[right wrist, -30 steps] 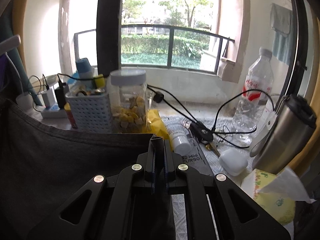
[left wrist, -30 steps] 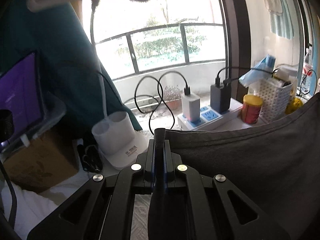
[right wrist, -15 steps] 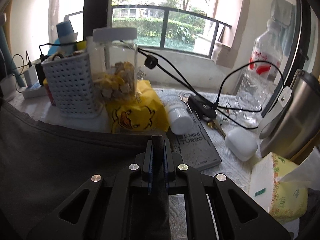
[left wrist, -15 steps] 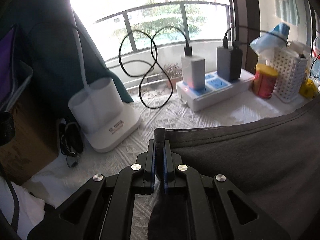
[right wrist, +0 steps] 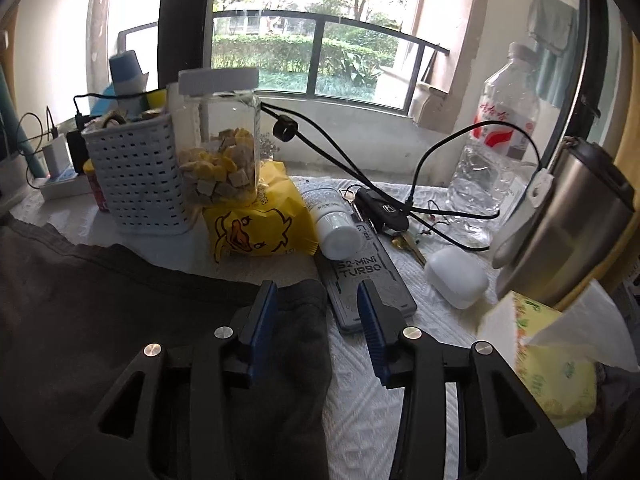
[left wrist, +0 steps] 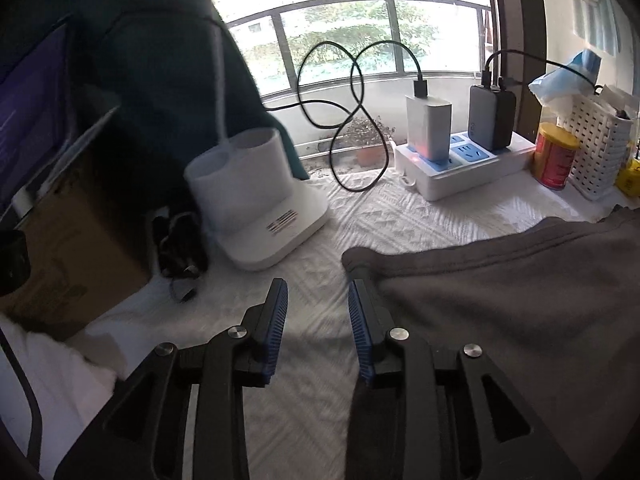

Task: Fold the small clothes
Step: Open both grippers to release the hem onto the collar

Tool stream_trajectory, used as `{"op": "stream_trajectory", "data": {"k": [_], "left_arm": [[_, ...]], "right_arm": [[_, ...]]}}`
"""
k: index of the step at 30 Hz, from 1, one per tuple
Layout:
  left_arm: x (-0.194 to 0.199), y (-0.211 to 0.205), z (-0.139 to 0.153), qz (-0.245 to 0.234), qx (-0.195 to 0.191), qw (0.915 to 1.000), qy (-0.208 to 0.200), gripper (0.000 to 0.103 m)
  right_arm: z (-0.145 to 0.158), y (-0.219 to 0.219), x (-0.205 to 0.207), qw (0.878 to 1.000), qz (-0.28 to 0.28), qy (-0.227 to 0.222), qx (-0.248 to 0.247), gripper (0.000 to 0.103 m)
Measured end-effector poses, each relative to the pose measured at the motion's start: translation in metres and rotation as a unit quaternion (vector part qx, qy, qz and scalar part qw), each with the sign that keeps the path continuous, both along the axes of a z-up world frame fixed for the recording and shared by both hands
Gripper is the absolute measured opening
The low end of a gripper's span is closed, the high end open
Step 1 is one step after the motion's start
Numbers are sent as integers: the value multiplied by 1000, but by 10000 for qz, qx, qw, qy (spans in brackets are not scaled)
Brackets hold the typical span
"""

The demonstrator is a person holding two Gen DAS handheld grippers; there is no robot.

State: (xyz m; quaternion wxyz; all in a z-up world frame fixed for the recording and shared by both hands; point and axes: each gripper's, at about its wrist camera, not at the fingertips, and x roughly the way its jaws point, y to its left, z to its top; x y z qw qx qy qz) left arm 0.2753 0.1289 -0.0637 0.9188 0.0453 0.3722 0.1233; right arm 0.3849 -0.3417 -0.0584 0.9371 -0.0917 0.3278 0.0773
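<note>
A dark grey garment lies flat on the white cloth-covered table. In the left wrist view it fills the right half, and its left corner sits at the tip of the right finger. My left gripper is open and holds nothing. In the right wrist view the garment fills the lower left, its right corner lying between the fingers. My right gripper is open, with its left finger resting over the cloth.
In the left wrist view there are a white lamp base, a power strip with chargers, a red can, a cardboard box. In the right wrist view there are a white basket, a snack jar, a yellow bag, a white bottle, a black case, a water bottle, a steel mug, a tissue pack.
Both grippers lowered the garment onto the table and opened, letting go of its two corners. The cloth now lies flat.
</note>
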Motion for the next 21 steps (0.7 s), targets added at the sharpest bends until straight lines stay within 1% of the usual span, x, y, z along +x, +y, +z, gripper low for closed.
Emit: {"op": "stream_trajectory", "data": {"k": [3, 8, 15, 18, 21], "left_arm": [[-15, 5, 3, 79, -91, 9999, -26, 31], [-50, 11, 9, 125, -370, 9991, -161, 31], [-94, 6, 18, 127, -532, 9981, -276, 31], [-114, 4, 20, 142, -717, 9968, -321, 31], [-129, -2, 17, 93, -809, 9962, -314, 31]], "right_arm": [[6, -1, -12, 10000, 16, -24, 17, 44], [15, -4, -38, 10000, -19, -58, 69, 44], [24, -14, -76, 9997, -105, -107, 177, 44], [27, -19, -93, 9996, -145, -124, 223, 44], [29, -24, -112, 9994, -196, -142, 254, 44]]}}
